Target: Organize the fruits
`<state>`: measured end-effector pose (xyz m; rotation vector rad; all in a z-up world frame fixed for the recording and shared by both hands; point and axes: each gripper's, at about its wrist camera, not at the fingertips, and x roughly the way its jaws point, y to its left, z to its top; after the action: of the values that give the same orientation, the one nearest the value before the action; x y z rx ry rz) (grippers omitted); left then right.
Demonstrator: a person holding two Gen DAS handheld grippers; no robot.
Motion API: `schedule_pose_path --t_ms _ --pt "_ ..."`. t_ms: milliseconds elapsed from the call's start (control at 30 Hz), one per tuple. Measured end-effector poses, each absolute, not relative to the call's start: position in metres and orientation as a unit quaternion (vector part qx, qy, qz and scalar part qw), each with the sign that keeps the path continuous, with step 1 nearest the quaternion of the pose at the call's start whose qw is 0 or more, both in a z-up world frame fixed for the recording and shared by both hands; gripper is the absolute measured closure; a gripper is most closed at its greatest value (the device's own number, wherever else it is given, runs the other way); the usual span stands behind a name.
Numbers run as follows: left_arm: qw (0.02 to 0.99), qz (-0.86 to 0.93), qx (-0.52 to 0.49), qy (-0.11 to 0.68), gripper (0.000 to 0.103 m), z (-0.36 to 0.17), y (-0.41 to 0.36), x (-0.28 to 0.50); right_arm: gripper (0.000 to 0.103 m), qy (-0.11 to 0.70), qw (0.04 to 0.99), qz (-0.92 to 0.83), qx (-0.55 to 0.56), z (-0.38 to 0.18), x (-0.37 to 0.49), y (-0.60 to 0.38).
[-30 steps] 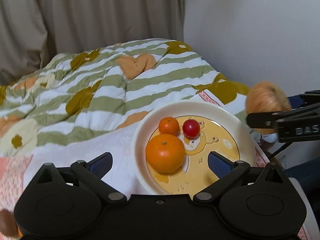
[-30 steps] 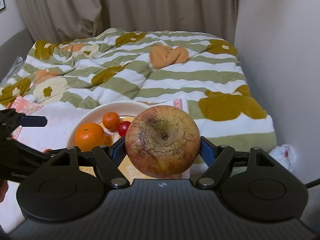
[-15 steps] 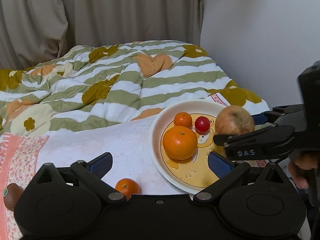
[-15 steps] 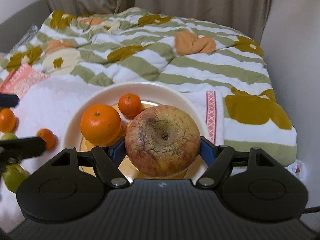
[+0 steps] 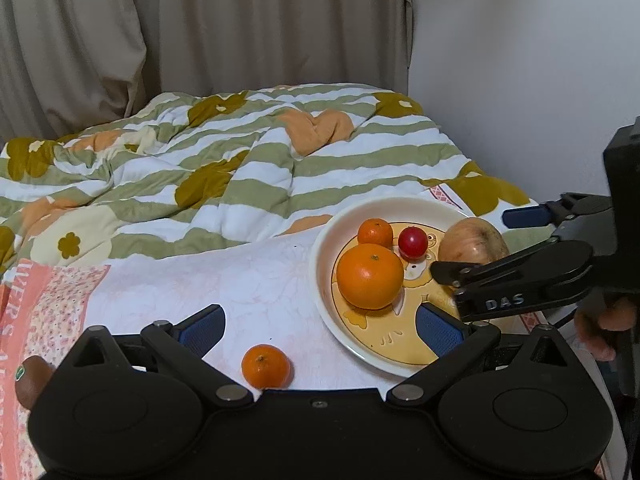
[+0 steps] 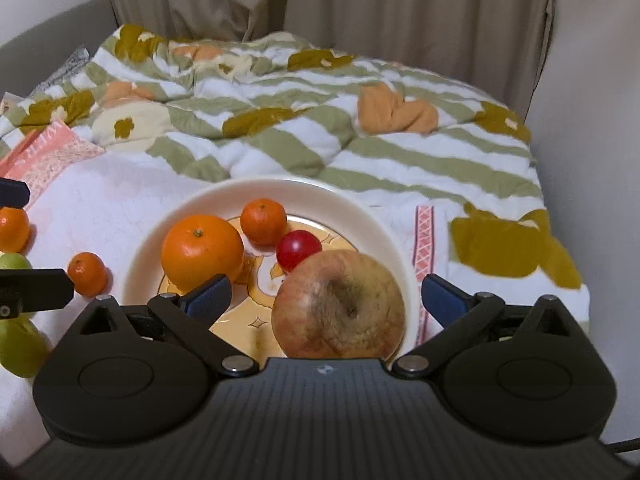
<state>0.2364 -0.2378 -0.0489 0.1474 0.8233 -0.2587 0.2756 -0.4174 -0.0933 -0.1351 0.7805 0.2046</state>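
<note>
A white plate [image 6: 280, 188] with a yellow cartoon print lies on the bed. It holds a large orange [image 6: 202, 252], a small mandarin [image 6: 264, 220], a small red fruit [image 6: 298, 246] and a blotchy apple [image 6: 340, 308]. The apple rests on the plate's near right side, between the jaws of my right gripper [image 6: 324, 295]. Those jaws are opening, with a gap on both sides of the apple. In the left wrist view my left gripper [image 5: 320, 325] is open and empty, low over the white cloth at the plate's [image 5: 320, 264] near left edge. A loose mandarin [image 5: 265, 365] lies just before it.
More fruit lies left of the plate: two mandarins [image 6: 87, 273] [image 6: 14, 229], green fruit [image 6: 18, 340] and a brown fruit [image 5: 30, 380]. A rumpled striped quilt [image 5: 200, 160] fills the back of the bed. Curtains hang behind, a wall stands right. A hand [image 5: 604, 320] holds the right gripper.
The right gripper came down over the plate with the apple, then its jaws spread and let the apple go onto the plate. The left gripper drew back, and a loose mandarin came into view.
</note>
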Motion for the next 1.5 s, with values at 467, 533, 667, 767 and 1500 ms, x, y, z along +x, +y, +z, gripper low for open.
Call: schedule_pose_path --t_ms 467,533,667,767,1500 --pt "0.919 -0.113 0.065 0.373 0.000 -0.023 -0.232 0.191 0.000 0.359 0.930 0.075 -0.030 -0.046 0.226 -0.434" --pt "0.921 -0.115 0.062 0.366 0.000 -0.017 -0.230 0.180 0.000 0.355 0.932 0.073 -0.028 -0.037 0.213 -0.434" --pt "0.930 -0.105 0.049 0.350 0.000 -0.002 -0.222 0.156 0.000 0.346 0.935 0.068 -0.030 -0.018 0.187 -0.432" --pt "0.935 -0.094 0.043 0.338 0.000 0.008 -0.214 0.135 0.000 0.339 0.938 0.070 -0.028 -0.005 0.169 -0.431" --pt "0.956 -0.024 0.031 0.289 0.000 0.024 -0.072 0.062 0.000 0.317 0.946 0.068 0.027 0.026 0.083 -0.333"
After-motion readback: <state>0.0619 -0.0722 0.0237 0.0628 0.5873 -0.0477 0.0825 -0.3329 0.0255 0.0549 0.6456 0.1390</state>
